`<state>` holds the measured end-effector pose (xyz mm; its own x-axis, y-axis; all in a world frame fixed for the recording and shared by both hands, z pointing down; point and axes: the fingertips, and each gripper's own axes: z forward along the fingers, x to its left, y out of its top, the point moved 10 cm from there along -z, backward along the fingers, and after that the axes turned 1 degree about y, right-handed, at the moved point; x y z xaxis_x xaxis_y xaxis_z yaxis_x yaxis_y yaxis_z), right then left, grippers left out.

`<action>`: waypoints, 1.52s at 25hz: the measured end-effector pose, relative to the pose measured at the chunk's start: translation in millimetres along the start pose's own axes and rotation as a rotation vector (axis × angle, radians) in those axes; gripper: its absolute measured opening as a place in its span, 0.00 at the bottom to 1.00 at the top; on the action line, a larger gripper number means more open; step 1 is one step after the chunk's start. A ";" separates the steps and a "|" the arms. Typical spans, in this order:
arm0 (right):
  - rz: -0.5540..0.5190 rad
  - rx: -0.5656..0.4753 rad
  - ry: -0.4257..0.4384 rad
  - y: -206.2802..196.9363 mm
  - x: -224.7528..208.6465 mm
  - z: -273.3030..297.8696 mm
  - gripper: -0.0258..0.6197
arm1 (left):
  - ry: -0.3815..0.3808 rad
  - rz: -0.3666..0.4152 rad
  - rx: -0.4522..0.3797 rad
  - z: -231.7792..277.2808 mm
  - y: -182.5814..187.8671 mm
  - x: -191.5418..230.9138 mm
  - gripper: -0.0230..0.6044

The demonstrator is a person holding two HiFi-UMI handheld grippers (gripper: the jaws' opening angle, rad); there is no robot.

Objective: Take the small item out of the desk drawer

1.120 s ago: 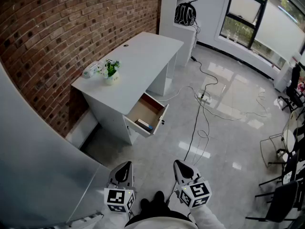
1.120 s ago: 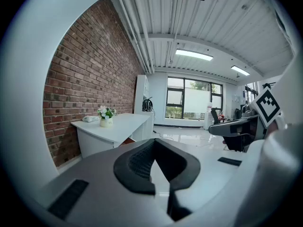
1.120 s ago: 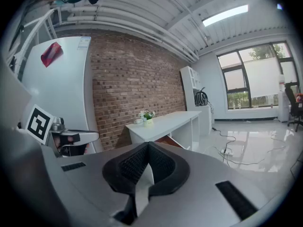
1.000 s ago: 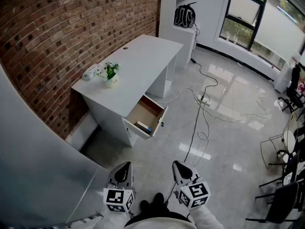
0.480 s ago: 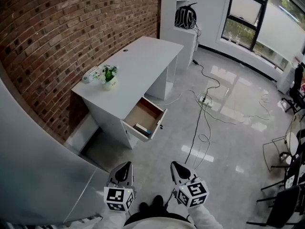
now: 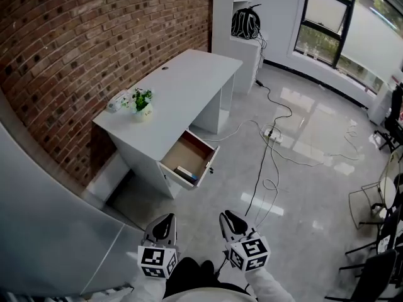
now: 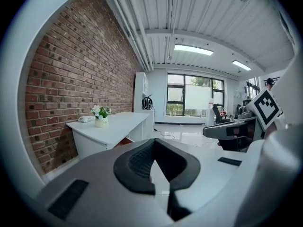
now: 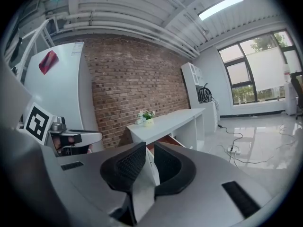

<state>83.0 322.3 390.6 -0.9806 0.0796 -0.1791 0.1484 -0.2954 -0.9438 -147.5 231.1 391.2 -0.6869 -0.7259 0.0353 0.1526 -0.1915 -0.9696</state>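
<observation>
Closest to the person are two grippers, low in the head view. The left gripper (image 6: 165,223) has its two jaws a little way apart, with nothing in the gap. In the left gripper view (image 7: 153,149) only the shiny floor shows between the black pads. The right gripper (image 6: 227,221) sits just beside it, a bit to the right. Its jaws are opening and the gap is small. In the right gripper view (image 8: 148,151) nothing is between them.

Further off stands one white desk (image 6: 186,83), set against the brick wall (image 6: 94,36). One drawer (image 6: 189,151) is pulled out from the near end of the desk, and its inside is brown. The small item (image 6: 186,173) lies in the drawer, right up at the front, close to the drawer's white face. It is white with a bit of blue. Both grippers are well apart from it.

On top of the desk there is one little potted plant (image 6: 142,102). One white thing (image 6: 117,99) sits just beside it, by the wall, too small to name.

Past the desk, thin cables (image 6: 263,162) trail over the floor. One black bag (image 6: 244,21) rests on a white cabinet at the far end.
</observation>
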 end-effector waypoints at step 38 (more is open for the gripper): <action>-0.129 0.434 0.175 -9.5 -95.8 330.3 0.40 | -0.031 -0.098 0.250 245.3 -37.8 144.7 0.06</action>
<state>133.2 3.0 508.4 -0.9457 0.2896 -0.1476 -0.0766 -0.6397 -0.7648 -78.4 -28.8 492.4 -0.6855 -0.7151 0.1371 0.2597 -0.4161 -0.8714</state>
